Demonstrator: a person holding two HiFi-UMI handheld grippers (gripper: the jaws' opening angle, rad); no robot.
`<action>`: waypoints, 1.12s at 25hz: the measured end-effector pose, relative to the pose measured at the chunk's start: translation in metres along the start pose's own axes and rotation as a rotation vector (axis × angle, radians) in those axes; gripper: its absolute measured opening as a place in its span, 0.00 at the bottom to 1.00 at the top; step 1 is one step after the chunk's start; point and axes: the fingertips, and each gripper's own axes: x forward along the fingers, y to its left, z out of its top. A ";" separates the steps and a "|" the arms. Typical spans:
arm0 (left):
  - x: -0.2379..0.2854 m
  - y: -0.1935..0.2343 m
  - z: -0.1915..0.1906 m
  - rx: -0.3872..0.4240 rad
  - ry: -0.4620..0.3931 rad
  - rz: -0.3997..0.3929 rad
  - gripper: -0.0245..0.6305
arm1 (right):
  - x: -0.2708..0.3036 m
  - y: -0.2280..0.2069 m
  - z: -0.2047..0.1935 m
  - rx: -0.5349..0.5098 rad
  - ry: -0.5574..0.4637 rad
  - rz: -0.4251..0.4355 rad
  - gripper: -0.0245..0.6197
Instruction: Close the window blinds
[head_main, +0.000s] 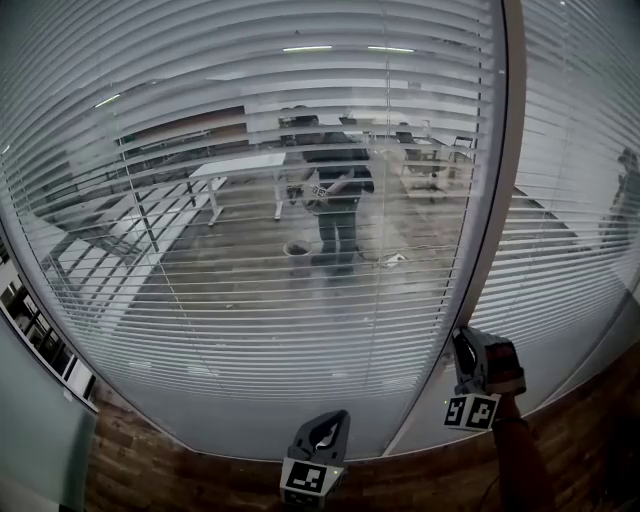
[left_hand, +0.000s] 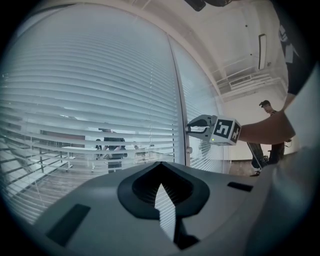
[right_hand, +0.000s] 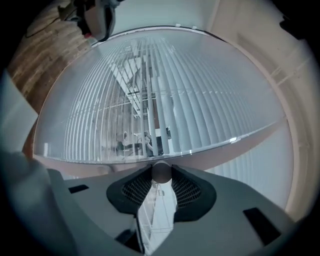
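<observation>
White slatted blinds (head_main: 250, 200) hang behind glass with their slats tilted partly open, so a room shows between them. A pale upright frame post (head_main: 492, 230) splits the window. My right gripper (head_main: 463, 342) is pressed up to this post and is shut on a small round knob (right_hand: 161, 171), which sits between its pads (right_hand: 177, 190). In the left gripper view the right gripper (left_hand: 189, 129) reaches the post (left_hand: 181, 115) from the right. My left gripper (head_main: 333, 418) hangs lower, in front of the glass. Its jaws stand a little apart with nothing between them, and the blinds (left_hand: 90, 90) show through the gap.
A second blind pane (head_main: 580, 200) lies right of the post. The wooden floor (head_main: 560, 450) runs along the window's foot. A second small knob (left_hand: 189, 150) sits on the post lower down. A person (left_hand: 266, 107) stands far off at the right. Tables (head_main: 240, 165) show through the slats.
</observation>
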 end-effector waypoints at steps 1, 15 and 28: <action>0.000 0.000 0.000 -0.001 0.000 0.000 0.04 | 0.000 -0.001 0.000 0.052 0.000 0.008 0.23; -0.003 0.001 -0.001 -0.004 0.001 -0.001 0.04 | 0.001 -0.010 -0.010 1.042 0.032 0.119 0.23; -0.005 -0.001 -0.001 -0.006 -0.005 -0.010 0.04 | 0.005 -0.006 -0.027 2.238 -0.017 0.286 0.23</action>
